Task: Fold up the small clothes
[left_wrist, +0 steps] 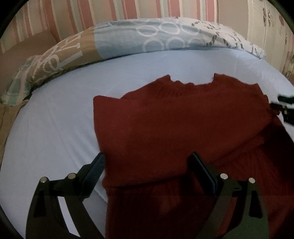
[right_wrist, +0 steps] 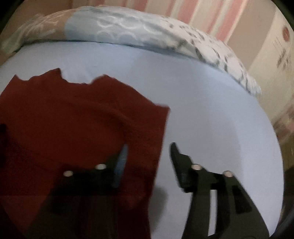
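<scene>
A dark red knit garment [left_wrist: 174,125] lies flat on a pale blue bed sheet [left_wrist: 55,119], neckline toward the far side, with its sides folded inward. My left gripper [left_wrist: 148,165] is open and hovers over the garment's near left edge, one finger over the sheet and one over the cloth. In the right wrist view the same garment [right_wrist: 73,119] fills the left half. My right gripper [right_wrist: 148,154] is open and straddles the garment's right edge. The right gripper also shows in the left wrist view [left_wrist: 286,108] at the far right.
A patterned quilt [left_wrist: 128,40] in tan, blue and white lies bunched along the far side of the bed. A striped pink and cream wall [left_wrist: 110,11] stands behind it. The bare sheet [right_wrist: 220,119] spreads to the right of the garment.
</scene>
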A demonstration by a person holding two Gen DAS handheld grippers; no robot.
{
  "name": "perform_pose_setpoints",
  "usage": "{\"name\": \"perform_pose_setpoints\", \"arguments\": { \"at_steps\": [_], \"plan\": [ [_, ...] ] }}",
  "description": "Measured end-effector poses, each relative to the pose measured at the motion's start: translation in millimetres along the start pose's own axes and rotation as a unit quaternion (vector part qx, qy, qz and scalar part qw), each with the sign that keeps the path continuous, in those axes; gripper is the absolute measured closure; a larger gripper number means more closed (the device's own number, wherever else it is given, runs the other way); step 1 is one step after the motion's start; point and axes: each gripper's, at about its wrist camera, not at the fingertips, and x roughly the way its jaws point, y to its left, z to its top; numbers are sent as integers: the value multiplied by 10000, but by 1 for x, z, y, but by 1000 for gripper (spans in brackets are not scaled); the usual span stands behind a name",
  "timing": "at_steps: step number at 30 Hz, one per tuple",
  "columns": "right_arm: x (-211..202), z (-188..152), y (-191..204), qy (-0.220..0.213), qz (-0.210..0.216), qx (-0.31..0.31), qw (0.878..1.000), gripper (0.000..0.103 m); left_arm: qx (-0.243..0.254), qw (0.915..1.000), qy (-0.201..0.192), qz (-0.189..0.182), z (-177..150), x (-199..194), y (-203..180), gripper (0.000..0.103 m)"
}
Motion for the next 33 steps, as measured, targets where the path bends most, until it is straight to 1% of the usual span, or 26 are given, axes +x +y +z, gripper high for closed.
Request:
{"name": "perform_pose_setpoints", "arguments": {
  "at_steps": [1, 2, 3, 5, 6, 7, 8, 9, 11, 12, 14, 17, 19, 21, 24, 27, 30, 33],
  "plan": [
    [-9, -4, -8, -78, -18, 216, 9997, 31, -45, 10000, -33, -34, 1, -2, 1, 10],
    [-17, -9, -13, -176, -53, 396, 9990, 26, -102, 9999, -70, -73, 3, -3, 3, 10],
    [-27, -10, -18, -346, 4, 636, 9974, 24, -127, 9998, -81, -90, 4, -4, 4, 10],
    [-34, -5, -15, -469, 259, 835, 9951, 24, -158, 9998, -74, -82, 7, -1, 4, 10],
    [-30, -1, -8, -435, 410, 863, 9945, 24, -170, 9998, -56, -60, 9, 1, 4, 10],
    [-24, 3, -2, -346, 419, 823, 9951, 25, -179, 9998, -44, -21, 10, 4, 4, 10],
    [-16, 6, 4, -239, 384, 766, 9960, 27, -188, 9998, -25, 14, 11, 6, 5, 10],
    [-4, 8, 11, -39, 367, 770, 9963, 33, -224, 9997, 5, 20, 13, 8, 5, 10],
    [16, 8, 14, 433, 412, 940, 9938, 35, -294, 9996, 38, 8, 13, 10, 7, 10],
    [21, 6, 15, 557, 419, 1023, 9923, 36, -322, 9995, 61, 11, 14, 12, 8, 10],
    [20, 1, 17, 573, 385, 1118, 9913, 35, -320, 9994, 93, 30, 14, 14, 8, 10],
    [18, -4, 20, 557, 297, 993, 9930, 30, -309, 9994, 124, 31, 12, 17, 11, 10],
    [17, -5, 14, 578, 397, 1133, 9911, 28, -343, 9993, 159, 9, 11, 17, 13, 10],
    [7, -5, 11, 453, 456, 1208, 9906, 28, -412, 9990, 193, -39, 10, 12, 17, 10],
    [-27, -8, 17, 6, 501, 1018, 9935, 18, -466, 9987, 202, -52, 7, 0, 21, 10],
    [-59, -12, 21, -233, 571, 936, 9937, 10, -446, 9988, 203, -10, 0, -18, 24, 10],
    [-92, -27, 25, -392, 652, 879, 9932, 8, -428, 9989, 180, -4, -13, -40, 25, 10],
    [-117, -44, 29, -421, 719, 814, 9932, 7, -470, 9986, 219, -58, -36, -67, 30, 10]
  ]
}}
